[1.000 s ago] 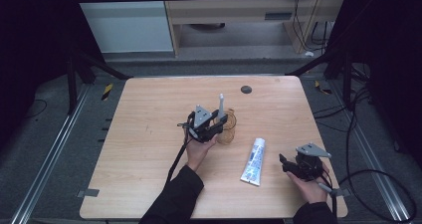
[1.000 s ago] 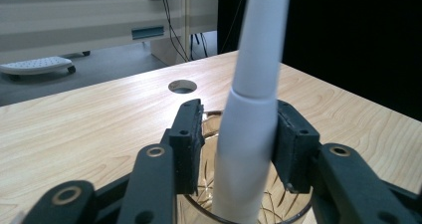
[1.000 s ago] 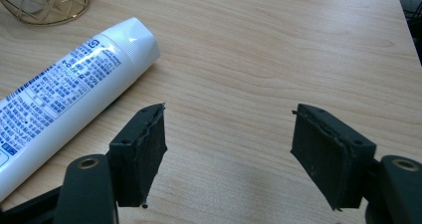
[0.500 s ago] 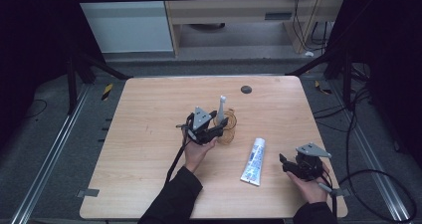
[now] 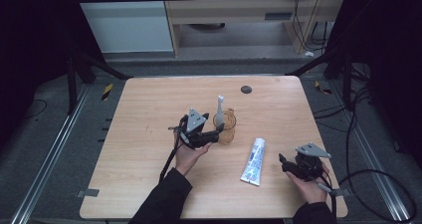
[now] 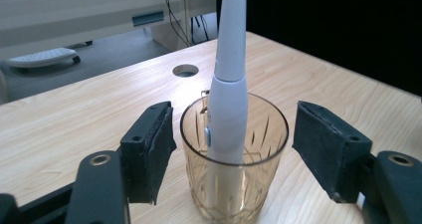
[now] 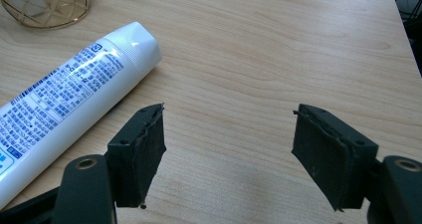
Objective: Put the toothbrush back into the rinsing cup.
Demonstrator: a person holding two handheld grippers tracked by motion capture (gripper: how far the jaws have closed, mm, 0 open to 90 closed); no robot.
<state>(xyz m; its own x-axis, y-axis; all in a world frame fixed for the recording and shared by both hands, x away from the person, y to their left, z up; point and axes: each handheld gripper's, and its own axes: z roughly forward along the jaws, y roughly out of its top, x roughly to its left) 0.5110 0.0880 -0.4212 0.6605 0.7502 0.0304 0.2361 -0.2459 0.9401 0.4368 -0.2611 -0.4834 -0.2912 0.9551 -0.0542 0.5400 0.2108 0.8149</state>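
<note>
A white electric toothbrush stands upright in an amber cut-glass tumbler near the middle of the wooden table. My left gripper is open, one jaw on each side of the tumbler and neither touching it. A white toothpaste tube with blue print lies flat to the right of the tumbler. My right gripper is open and empty just right of the tube, low over the table near the front right corner.
A round dark hole sits in the tabletop near its far edge. The tumbler shows at the top left of the right gripper view. Cables trail on the floor right of the table.
The toothbrush has sunk a little lower into the tumbler and now stands on its own. The right gripper and the tube have not moved.
</note>
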